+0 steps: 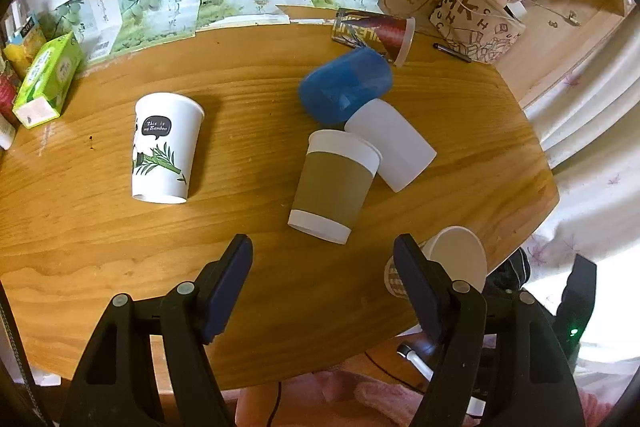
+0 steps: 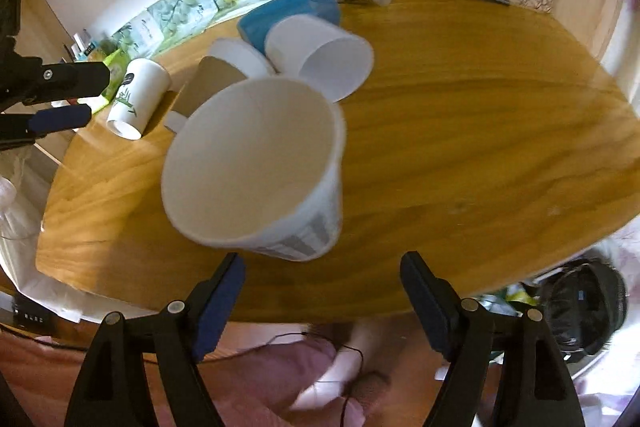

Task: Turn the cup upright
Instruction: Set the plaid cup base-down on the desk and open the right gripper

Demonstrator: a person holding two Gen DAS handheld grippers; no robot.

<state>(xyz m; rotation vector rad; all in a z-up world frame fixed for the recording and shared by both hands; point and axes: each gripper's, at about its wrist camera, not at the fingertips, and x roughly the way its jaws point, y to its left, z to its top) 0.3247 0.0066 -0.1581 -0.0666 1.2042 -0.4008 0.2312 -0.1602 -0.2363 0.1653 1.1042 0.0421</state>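
Observation:
A white paper cup with a grey checked band (image 2: pixel 256 163) sits near the table's front edge, mouth up and leaning, blurred. My right gripper (image 2: pixel 323 261) is open just in front of it, and its pads do not touch the cup. The same cup (image 1: pixel 460 255) shows behind the right finger of my left gripper (image 1: pixel 322 247), which is open over bare wood with nothing between its fingers. The left gripper (image 2: pixel 94 97) also shows at the left edge of the right wrist view.
On the wooden table (image 1: pixel 100 227), a bamboo-print cup (image 1: pixel 164 147) and a brown-sleeved cup (image 1: pixel 332 183) stand mouth down. A white plastic cup (image 1: pixel 390 143), a blue cup (image 1: pixel 344 85) and a red cup (image 1: pixel 384 31) lie on their sides. Boxes (image 1: pixel 48 79) and a printed bag (image 1: pixel 476 23) line the back.

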